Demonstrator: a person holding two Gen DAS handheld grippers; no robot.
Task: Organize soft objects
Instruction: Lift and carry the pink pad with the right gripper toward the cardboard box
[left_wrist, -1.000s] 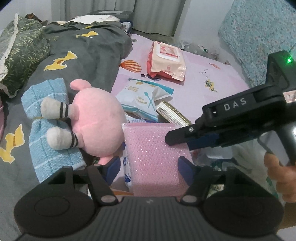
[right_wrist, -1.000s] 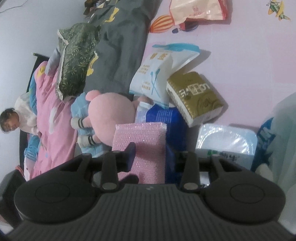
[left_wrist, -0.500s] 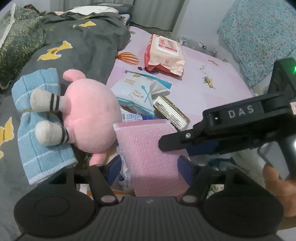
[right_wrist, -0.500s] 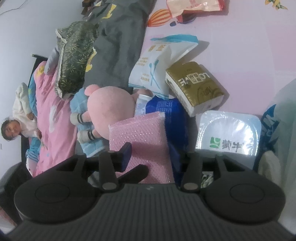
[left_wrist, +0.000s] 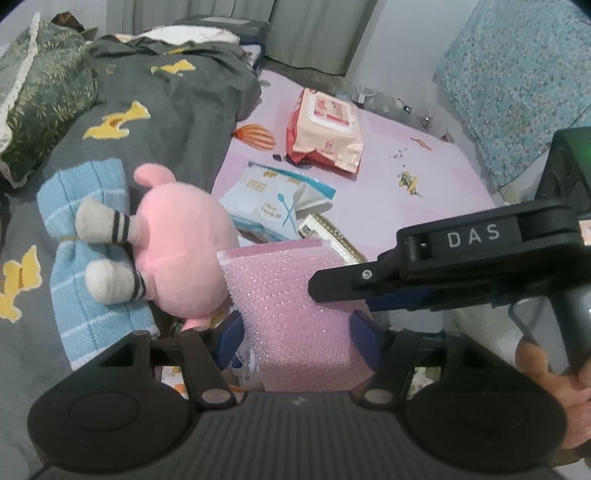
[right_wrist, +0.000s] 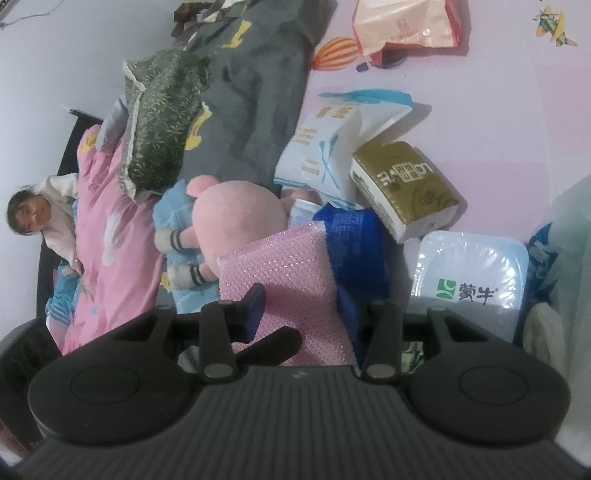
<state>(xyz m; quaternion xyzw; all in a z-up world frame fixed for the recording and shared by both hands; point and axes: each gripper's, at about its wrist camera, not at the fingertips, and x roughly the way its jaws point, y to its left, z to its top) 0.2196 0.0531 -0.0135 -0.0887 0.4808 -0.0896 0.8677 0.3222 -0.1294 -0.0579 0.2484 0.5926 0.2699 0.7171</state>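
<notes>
Both grippers are squeezing the same pink sponge (left_wrist: 291, 314). The left gripper (left_wrist: 297, 330) is pinching it across its width, blue pads pressing both sides, jaws closing. The right gripper (right_wrist: 301, 306) is coming in from the sponge's right, clamping it too, jaws also closing. Just left of the sponge, a pink plush toy (left_wrist: 184, 254) is lying on a blue checked cloth (left_wrist: 88, 258), touching the sponge's edge. Behind the sponge, a gold packet (right_wrist: 406, 188) and a white snack bag (right_wrist: 332, 147) are sitting on the pink sheet (left_wrist: 388, 184).
</notes>
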